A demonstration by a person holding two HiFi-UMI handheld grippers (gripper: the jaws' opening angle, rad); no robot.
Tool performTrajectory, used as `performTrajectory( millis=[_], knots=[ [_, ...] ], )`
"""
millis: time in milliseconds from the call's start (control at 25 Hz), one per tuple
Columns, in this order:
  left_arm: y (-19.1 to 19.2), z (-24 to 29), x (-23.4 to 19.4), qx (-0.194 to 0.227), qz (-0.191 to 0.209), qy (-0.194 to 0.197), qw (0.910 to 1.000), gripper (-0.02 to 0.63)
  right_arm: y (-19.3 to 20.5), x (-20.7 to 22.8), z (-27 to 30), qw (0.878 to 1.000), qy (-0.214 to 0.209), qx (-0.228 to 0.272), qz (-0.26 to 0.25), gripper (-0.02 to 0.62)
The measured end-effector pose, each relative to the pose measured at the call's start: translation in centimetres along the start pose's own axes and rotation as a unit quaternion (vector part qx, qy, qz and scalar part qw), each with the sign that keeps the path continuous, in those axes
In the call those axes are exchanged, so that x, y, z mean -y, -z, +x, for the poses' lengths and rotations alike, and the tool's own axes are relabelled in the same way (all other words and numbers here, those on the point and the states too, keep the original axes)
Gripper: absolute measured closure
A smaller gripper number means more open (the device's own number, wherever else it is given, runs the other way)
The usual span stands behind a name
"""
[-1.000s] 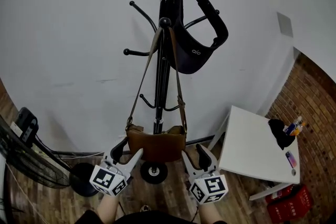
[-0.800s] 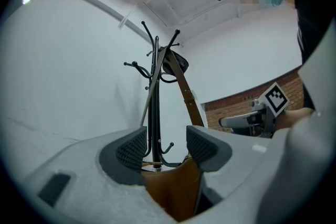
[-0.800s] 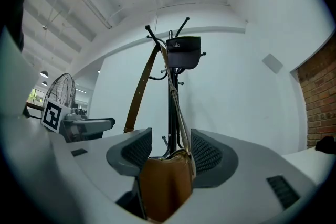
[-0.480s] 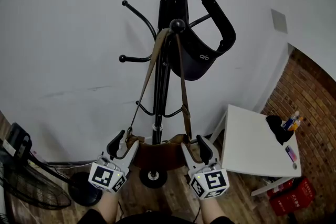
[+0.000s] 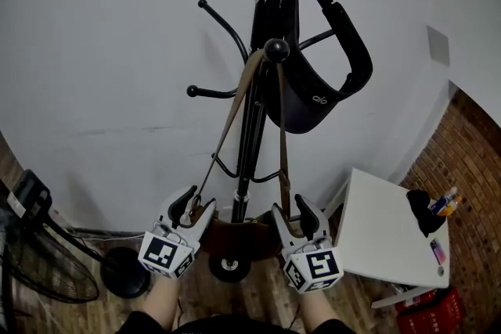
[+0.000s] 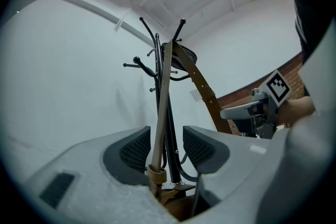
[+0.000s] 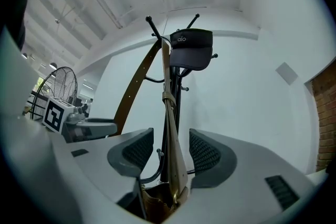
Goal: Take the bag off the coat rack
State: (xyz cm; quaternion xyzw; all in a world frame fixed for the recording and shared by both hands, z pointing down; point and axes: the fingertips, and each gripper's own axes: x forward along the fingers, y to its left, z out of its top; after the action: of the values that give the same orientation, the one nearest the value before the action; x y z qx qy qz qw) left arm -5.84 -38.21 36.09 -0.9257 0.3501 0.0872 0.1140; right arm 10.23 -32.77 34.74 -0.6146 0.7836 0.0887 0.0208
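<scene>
So the brown bag [image 5: 243,235] is still hanging on the black coat rack [image 5: 252,129]. Its strap [image 5: 233,117] is looped over a knob-tipped hook [image 5: 275,51], and the bag itself sits low against the pole, right between the 2 tools.

The left tool [image 5: 196,206] is at the bag's left end. In the left gripper view, that side of the strap runs up between its jaws, nearer 1 pad, with a clear gap to the other. The jaws are closing in, but they're not pinching it.

It's the same deal with the right tool [image 5: 291,209] at the bag's right end. The strap sits between the pads with space on both sides, and those jaws are closing too, still pretty wide.

A black visor [image 5: 317,90] hangs higher up on the same rack. Off to the right there's a white counter [image 5: 387,242] with a few small things on it, and a fan [image 5: 39,262] stands on the floor at the left.
</scene>
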Motion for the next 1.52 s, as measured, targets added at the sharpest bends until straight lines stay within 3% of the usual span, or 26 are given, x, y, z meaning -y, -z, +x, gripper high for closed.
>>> performTrajectory(
  millis=[240,560,1120,1520],
  knots=[
    [0.0,0.7,-0.2,-0.014,0.015,-0.021,0.9996,0.461,0.4,0.3,1.3,1.0,-0.03,-0.001,-0.001,0.428],
    [0.0,0.6,-0.7,-0.033,0.034,-0.038,0.9982,0.583,1.1,1.0,2.1,1.0,-0.02,-0.005,-0.018,0.553],
    [-0.5,0.3,-0.5,-0.049,0.02,-0.04,0.9978,0.589,0.6,1.1,1.5,0.999,-0.04,-0.012,-0.002,0.568],
    [-2.4,-0.2,0.1,-0.037,0.026,-0.05,0.9977,0.589,-0.8,0.9,0.8,0.998,-0.059,-0.006,0.0,0.568]
  ],
)
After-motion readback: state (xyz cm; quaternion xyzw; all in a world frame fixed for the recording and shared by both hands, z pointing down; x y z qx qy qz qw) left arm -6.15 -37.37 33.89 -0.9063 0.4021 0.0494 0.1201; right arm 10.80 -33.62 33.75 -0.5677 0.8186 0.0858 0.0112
